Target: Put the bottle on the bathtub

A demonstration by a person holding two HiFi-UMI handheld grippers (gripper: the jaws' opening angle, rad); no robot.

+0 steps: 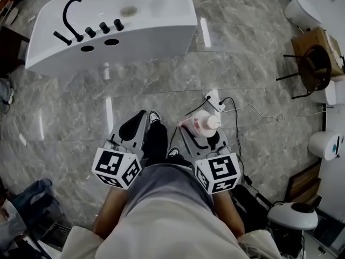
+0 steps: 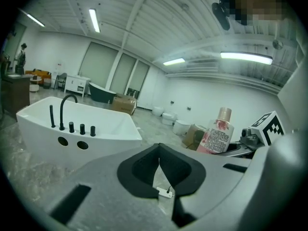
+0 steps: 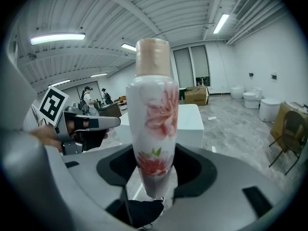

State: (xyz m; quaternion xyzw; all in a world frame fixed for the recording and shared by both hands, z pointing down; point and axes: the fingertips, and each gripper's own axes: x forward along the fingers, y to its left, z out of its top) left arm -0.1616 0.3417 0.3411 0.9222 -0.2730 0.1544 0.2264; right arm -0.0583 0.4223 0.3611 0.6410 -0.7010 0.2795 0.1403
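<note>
Right claw [image 3: 153,179] is clenched on the floral bottle [image 3: 153,119], left claw [image 2: 159,170] just beside it is pressed together on nothing, and the white bathtub [image 1: 151,36] stands well beyond both across the grey floor [image 1: 161,90].

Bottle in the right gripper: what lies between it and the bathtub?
In the head view, only bare grey floor separates the bottle from the bathtub; a white power strip lies just off that line.
</note>
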